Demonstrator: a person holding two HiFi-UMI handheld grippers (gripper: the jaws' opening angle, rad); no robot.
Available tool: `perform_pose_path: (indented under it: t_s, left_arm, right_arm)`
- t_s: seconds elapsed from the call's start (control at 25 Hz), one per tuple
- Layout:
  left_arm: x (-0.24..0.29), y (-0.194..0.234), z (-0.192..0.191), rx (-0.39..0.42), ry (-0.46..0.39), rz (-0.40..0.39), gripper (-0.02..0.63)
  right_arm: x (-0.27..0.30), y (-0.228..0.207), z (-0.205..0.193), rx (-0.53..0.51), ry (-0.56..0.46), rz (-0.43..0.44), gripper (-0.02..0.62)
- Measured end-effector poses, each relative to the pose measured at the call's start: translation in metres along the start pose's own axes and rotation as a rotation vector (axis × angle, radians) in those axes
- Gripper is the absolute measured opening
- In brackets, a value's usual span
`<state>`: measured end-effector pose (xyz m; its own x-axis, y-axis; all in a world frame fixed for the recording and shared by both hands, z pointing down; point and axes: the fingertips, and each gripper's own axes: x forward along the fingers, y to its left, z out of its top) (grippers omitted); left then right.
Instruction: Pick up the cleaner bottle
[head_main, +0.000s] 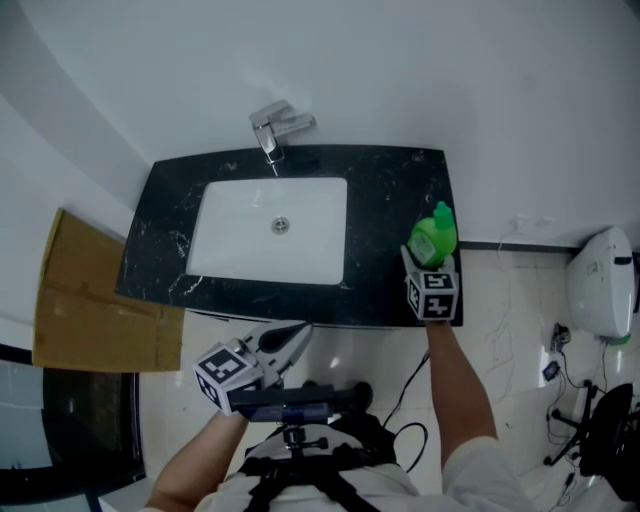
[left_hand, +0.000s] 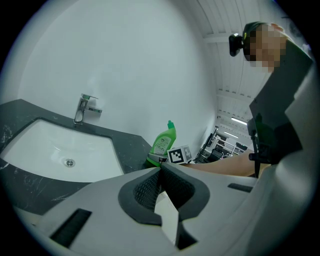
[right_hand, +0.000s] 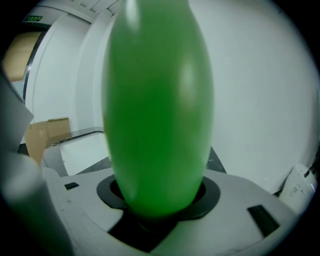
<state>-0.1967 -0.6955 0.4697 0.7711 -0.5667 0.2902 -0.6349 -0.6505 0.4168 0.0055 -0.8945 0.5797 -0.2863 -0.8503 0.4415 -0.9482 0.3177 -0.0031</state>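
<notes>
Overhead, the head view shows the cleaner bottle (head_main: 433, 238) standing upright near the right front corner of the black worktop (head_main: 390, 200), right of the white basin (head_main: 240, 235). The right gripper (head_main: 420, 262) reaches in over the front edge, its 2 jaws either side of the bottle. The left gripper (head_main: 290, 340) hangs off the worktop, before its front edge. The left gripper view shows its jaws meeting at the tips, holding nothing. The right gripper view has the green bottle filling the gap, both pads against its sides.
</notes>
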Motion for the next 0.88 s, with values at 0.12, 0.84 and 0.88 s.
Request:
perform_pose_path:
  t_s: [0.12,0.84,0.88]
  left_arm:
    - [0.0,-0.002,-0.001,-0.002,0.003,0.0,-0.006]
    - [-0.013,-0.001,-0.008,-0.015,0.023,0.025,-0.006]
    - [-0.013,-0.002,-0.008,-0.015,0.026,0.026,-0.006]
  right_arm:
    - [0.0,0.001,0.001,0.001,-0.007,0.006,0.219]
    - [-0.005,0.001,0.008,-0.034,-0.05,0.0,0.184]
    - [-0.005,0.001,0.008,-0.037,-0.049,0.002,0.183]
